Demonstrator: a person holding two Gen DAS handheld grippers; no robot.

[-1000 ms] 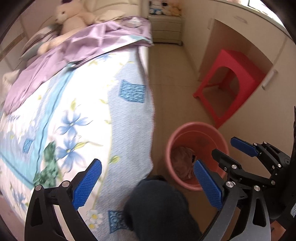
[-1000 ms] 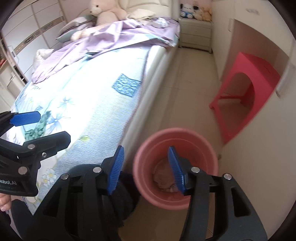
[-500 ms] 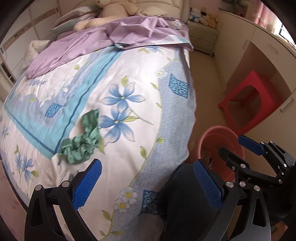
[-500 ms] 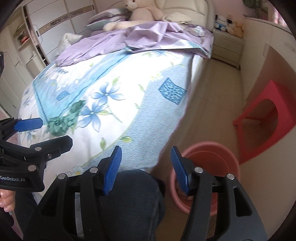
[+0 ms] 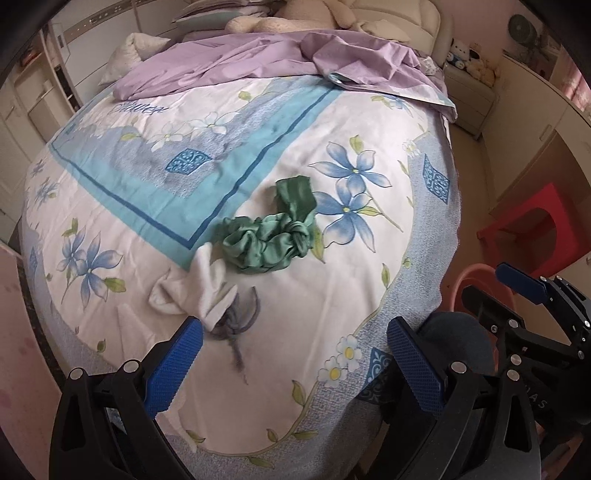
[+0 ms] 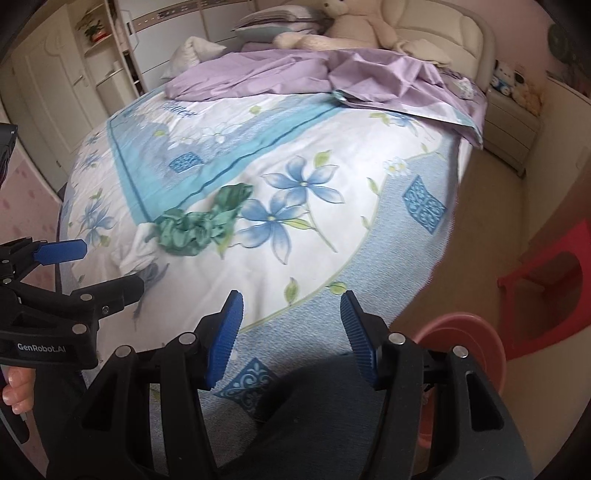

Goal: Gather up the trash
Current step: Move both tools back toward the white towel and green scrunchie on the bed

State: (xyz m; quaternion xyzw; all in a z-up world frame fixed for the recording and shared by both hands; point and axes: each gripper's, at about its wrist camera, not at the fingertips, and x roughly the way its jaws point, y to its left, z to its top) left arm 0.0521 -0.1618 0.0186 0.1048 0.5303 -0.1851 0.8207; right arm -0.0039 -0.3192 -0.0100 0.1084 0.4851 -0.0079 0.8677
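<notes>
A crumpled green cloth (image 5: 273, 232) lies on the flowered bedspread (image 5: 369, 288), with a white cloth (image 5: 192, 291) and a grey scrap (image 5: 236, 325) beside it. The green cloth also shows in the right wrist view (image 6: 199, 221). My left gripper (image 5: 295, 354) is open and empty, just in front of the white and grey pieces. My right gripper (image 6: 291, 332) is open and empty over the bed's near edge. A pink bucket (image 6: 465, 354) stands on the floor at the right; its rim shows in the left wrist view (image 5: 469, 280).
A red plastic stool (image 6: 550, 280) stands by the cabinet on the right. A purple sheet (image 5: 280, 59) and a teddy bear (image 6: 351, 26) lie at the bed's head. A nightstand (image 5: 469, 92) is at the far right. My dark-trousered knee (image 6: 332, 406) is near the bucket.
Both grippers have swung left and up from the bucket to the bed. The green, white and grey pieces have come into view. Both grippers stay open.
</notes>
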